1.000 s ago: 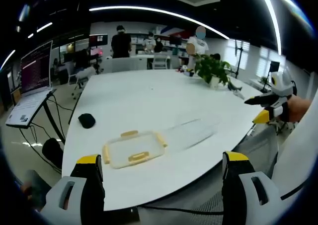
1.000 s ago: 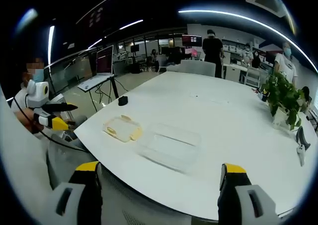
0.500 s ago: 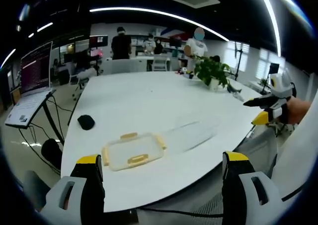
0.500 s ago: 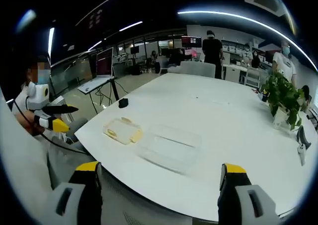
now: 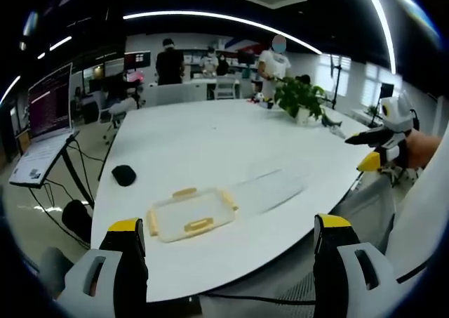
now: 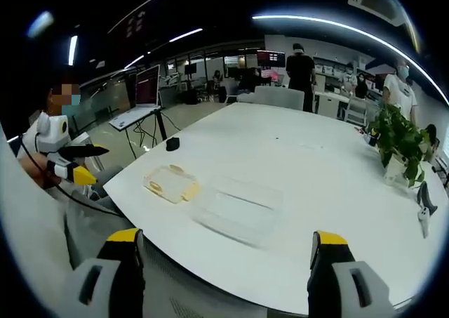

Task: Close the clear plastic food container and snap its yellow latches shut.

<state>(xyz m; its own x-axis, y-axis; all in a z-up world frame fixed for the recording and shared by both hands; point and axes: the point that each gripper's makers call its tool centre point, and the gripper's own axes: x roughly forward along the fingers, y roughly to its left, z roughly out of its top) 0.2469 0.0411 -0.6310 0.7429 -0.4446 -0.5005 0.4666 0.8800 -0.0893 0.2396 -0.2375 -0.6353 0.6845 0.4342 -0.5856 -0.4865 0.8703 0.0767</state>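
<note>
Pre-approach: lid (image 5: 191,216) and container (image 5: 270,187) lie side by side, lower centre, untouched. Left gripper (image 5: 228,251) and right gripper (image 6: 224,258) wide open, empty. Next: fetch lid, seat it on container.

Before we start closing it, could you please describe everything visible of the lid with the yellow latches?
The clear, flat rectangular plastic lid with yellow latches lies flat on the white table, near its edge. Yellow latches fringe its sides. It sits right beside the clear plastic container base; whether they touch is unclear. Neither gripper touches it.
</note>
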